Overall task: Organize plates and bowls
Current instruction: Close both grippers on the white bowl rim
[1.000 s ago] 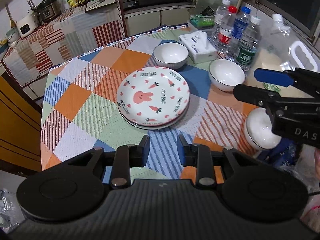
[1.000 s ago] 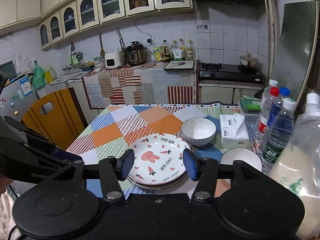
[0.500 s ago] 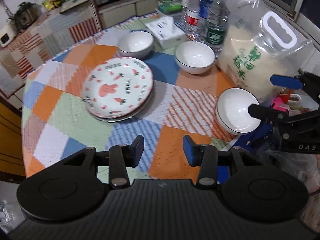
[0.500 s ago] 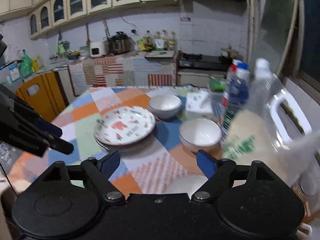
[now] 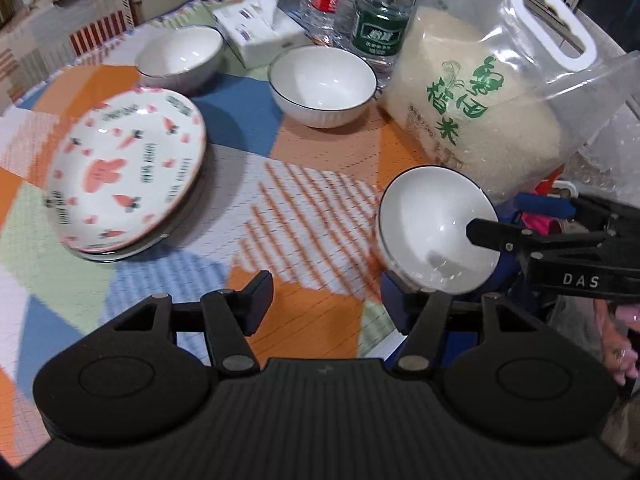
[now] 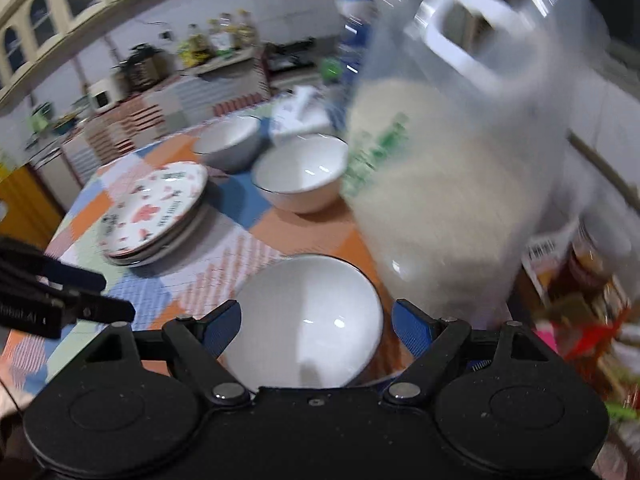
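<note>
A stack of rabbit-print plates (image 5: 124, 168) (image 6: 154, 208) lies on the patchwork tablecloth. Two white bowls stand behind it, one far (image 5: 180, 56) (image 6: 228, 142) and one nearer the rice bag (image 5: 322, 84) (image 6: 302, 174). A third white bowl (image 5: 434, 224) (image 6: 308, 320) sits at the table's right edge. My right gripper (image 6: 316, 324) (image 5: 516, 216) is open, its fingers on either side of this bowl's near part. My left gripper (image 5: 326, 300) is open and empty, above the tablecloth just left of that bowl.
A large bag of rice (image 5: 480, 96) (image 6: 452, 184) stands right behind the near bowl. Water bottles (image 5: 360, 4) and a tissue box (image 5: 260, 28) are at the back. Cluttered packets (image 6: 580, 280) lie to the right, past the table edge.
Both grippers have swung right and down toward the near bowl. The right gripper has opened wider and now straddles that bowl. The left gripper has opened wider too.
</note>
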`<control>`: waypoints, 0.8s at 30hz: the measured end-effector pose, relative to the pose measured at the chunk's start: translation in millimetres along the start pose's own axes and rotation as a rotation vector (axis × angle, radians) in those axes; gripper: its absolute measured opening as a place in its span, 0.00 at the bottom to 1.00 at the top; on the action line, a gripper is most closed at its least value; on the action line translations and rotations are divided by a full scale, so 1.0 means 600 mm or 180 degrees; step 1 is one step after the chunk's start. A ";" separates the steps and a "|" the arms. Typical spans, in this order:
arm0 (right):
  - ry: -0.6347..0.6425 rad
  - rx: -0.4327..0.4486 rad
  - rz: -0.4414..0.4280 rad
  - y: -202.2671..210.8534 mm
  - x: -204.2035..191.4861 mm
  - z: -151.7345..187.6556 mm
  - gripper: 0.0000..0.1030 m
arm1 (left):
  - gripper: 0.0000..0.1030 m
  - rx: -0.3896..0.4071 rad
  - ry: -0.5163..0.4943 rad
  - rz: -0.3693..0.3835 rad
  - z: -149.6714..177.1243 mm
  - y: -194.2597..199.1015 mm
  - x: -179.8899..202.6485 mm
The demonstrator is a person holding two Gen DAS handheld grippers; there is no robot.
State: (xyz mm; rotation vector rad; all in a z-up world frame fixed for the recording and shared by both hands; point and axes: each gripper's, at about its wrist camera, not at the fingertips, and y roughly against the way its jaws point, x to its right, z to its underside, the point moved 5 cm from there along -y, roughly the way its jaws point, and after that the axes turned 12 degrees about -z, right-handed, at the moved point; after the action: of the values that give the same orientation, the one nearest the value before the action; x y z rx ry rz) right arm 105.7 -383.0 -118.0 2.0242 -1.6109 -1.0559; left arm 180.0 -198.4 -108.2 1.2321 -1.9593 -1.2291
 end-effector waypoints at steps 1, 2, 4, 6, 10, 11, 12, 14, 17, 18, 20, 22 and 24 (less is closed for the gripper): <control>-0.0087 -0.0022 0.0010 -0.005 0.009 0.002 0.82 | 0.57 -0.0016 0.0025 0.0034 -0.003 -0.012 0.006; -0.0157 -0.0033 0.0011 -0.010 0.016 0.005 0.80 | 0.57 -0.0026 0.0058 0.0066 -0.005 -0.024 0.010; -0.0276 -0.0061 -0.0008 -0.017 0.028 0.010 0.78 | 0.57 -0.0051 0.0100 0.0087 -0.006 -0.047 0.017; -0.0357 -0.0088 0.0019 -0.026 0.035 0.015 0.76 | 0.57 -0.0134 0.0188 0.0168 -0.006 -0.067 0.022; -0.0529 -0.0111 0.0070 -0.040 0.049 0.025 0.74 | 0.57 -0.0283 0.0396 0.0354 -0.002 -0.093 0.031; -0.0564 -0.0124 0.0056 -0.045 0.051 0.027 0.71 | 0.56 -0.0281 0.0409 0.0363 -0.001 -0.097 0.033; -0.0582 -0.0136 0.0048 -0.049 0.052 0.028 0.70 | 0.55 -0.0278 0.0413 0.0374 -0.001 -0.099 0.037; -0.0609 -0.0154 0.0019 -0.055 0.053 0.031 0.62 | 0.48 -0.0307 0.0415 0.0399 0.001 -0.106 0.043; -0.0728 -0.0171 0.0033 -0.064 0.059 0.033 0.30 | 0.25 -0.0344 0.0381 0.0533 0.003 -0.110 0.056; -0.0799 -0.0145 0.0064 -0.064 0.063 0.034 0.22 | 0.19 -0.0330 0.0362 0.0571 0.004 -0.109 0.062; -0.0861 -0.0100 0.0171 -0.065 0.069 0.037 0.15 | 0.17 -0.0322 0.0322 0.0549 0.005 -0.107 0.070; -0.0882 -0.0068 0.0188 -0.067 0.068 0.037 0.15 | 0.17 -0.0339 0.0316 0.0523 0.005 -0.104 0.072; -0.0851 -0.0080 0.0249 -0.069 0.063 0.036 0.14 | 0.17 -0.0386 0.0331 0.0514 0.005 -0.102 0.070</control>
State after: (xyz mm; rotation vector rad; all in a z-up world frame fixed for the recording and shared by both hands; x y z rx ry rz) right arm 121.1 -402.4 -172.8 1.8499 -1.7790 -1.3567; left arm 184.2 -245.2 -165.6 1.0355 -1.8420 -1.1605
